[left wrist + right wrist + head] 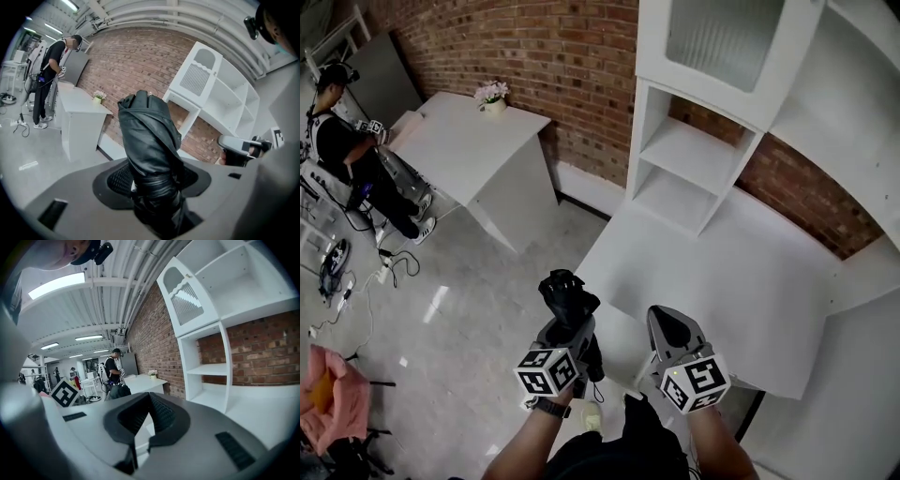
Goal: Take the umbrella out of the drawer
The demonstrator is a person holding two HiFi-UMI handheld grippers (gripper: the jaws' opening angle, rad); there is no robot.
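Umbrella [567, 292] is a black folded one, clamped in the left tongs [571, 323]. It pokes out past the tips toward 12 o'clock in the head view, up in the air and off any surface. The grip looks to be down by the strapped end, I reckon so the bundle stays rolled. Right tongs [672, 326] are pinched together with nothing in them, sitting at 3 o'clock of the left pair, seemingly just parked out of the way. Can't really make out the drawer from here, so my guess is the umbrella is already clear of it.

Around it:
- white tabletop [722, 272] at 1 o'clock
- open shelf unit [689, 173] behind that, against the brick wall [581, 56]
- second tabletop [473, 141] with a flower pot [494, 97] at 10 o'clock
- a person [342, 150] at 9

Nothing looks to be in the umbrella's way.
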